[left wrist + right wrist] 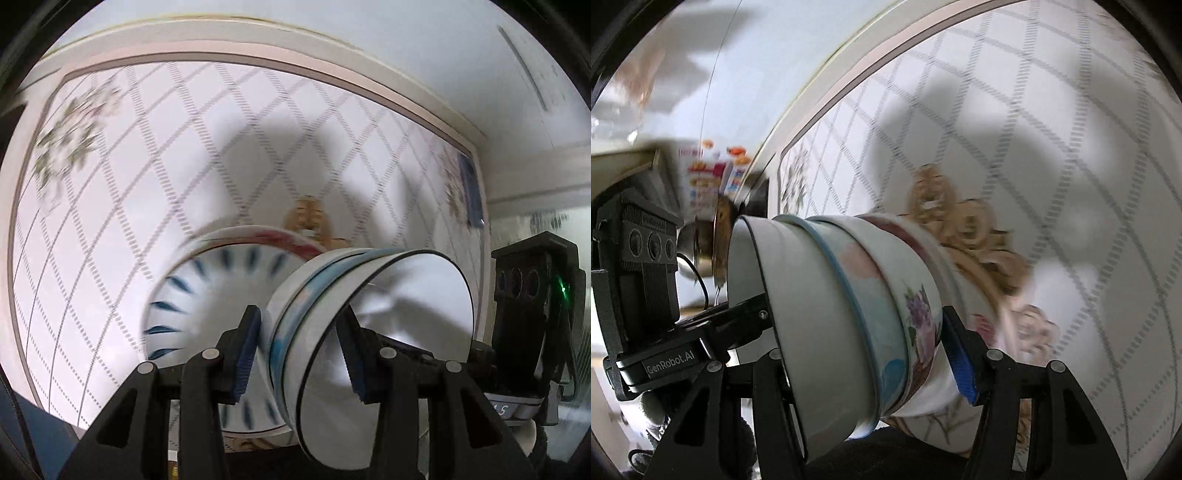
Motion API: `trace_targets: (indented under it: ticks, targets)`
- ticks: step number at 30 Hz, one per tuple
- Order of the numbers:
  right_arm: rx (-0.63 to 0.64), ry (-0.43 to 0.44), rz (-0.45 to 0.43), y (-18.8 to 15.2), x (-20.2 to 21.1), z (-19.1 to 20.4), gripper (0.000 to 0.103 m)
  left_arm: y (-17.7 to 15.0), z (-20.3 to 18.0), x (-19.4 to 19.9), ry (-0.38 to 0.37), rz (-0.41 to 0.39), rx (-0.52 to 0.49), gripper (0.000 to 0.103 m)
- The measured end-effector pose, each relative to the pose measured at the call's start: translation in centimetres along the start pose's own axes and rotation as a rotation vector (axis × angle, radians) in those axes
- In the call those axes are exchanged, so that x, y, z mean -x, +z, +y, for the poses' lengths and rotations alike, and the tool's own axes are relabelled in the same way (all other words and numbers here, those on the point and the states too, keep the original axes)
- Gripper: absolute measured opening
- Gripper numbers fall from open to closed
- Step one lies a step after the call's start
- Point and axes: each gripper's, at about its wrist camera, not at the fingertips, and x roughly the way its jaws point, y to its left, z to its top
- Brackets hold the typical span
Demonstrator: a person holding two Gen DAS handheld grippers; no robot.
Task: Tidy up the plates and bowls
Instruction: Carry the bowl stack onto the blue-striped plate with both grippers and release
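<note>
A nested stack of bowls [369, 332] is held tilted on its side above the table. The innermost bowl is white with a dark rim; outer ones carry blue bands and flowers. My left gripper [299, 354] is shut on the stack's rim, one pad outside and one inside. My right gripper [864, 350] is shut on the same stack [849, 314] from the other side. Behind the stack lies a plate with blue dashes [207, 295] on a red-rimmed floral plate [280, 236]. The right gripper's body [535, 295] shows at the right of the left wrist view.
The table carries a white cloth with a grey diamond grid [184, 166] and flower corners [70, 136]. A gold ornate piece [971, 229] lies beyond the bowls. A colourful package [709, 177] and a metal pot [713, 236] stand off the table's edge.
</note>
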Motion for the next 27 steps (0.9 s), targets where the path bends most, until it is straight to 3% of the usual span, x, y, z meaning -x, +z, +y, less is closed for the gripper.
trace_targets:
  ticks: [10,27]
  targets:
    - [0.058,-0.002,0.101,-1.3,-4.3,2.3,0.061,-0.3,3.7,-0.6,0.001,-0.001,0.105,0.04]
    - [0.049,-0.053,0.109,-1.8,-5.6,2.5,0.061,-0.2,3.5,-1.1,0.051,-0.01,0.05,0.038]
